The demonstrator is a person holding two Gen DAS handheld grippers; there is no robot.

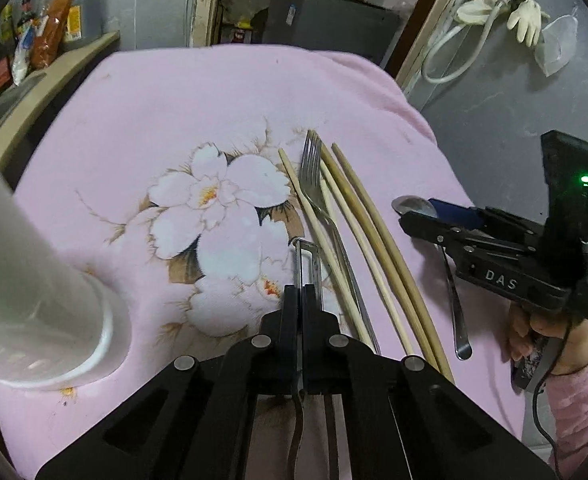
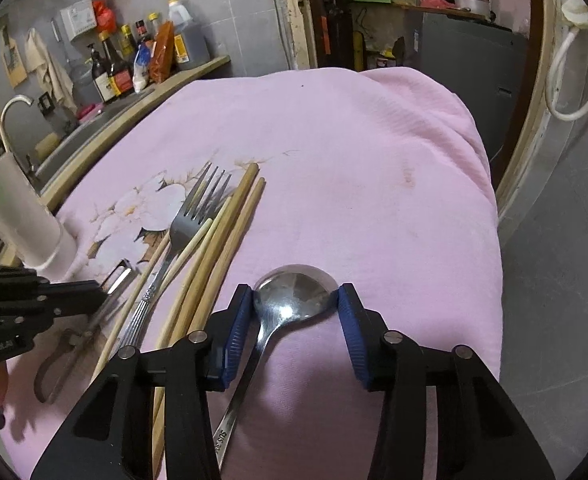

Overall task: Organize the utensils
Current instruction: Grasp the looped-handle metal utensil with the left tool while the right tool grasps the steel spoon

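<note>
I see left gripper (image 1: 301, 292) clamped on peeler (image 1: 308, 258), lower centre of frame. Right gripper (image 2: 296, 300) half open — pads (image 2: 241, 320) flank spoon (image 2: 292, 294) bowl, lower centre. Fork (image 2: 198, 216), chopsticks (image 2: 230, 232) lie left of spoon on pink cloth (image 2: 354, 168); white cup (image 2: 26, 216) at left edge.

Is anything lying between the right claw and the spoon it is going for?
Nothing visible does. The right claw already straddles the spoon, a blue pad on each side of the bowl, with only pink cloth beneath. The chopsticks lie off to its left, clear of the bowl.
</note>
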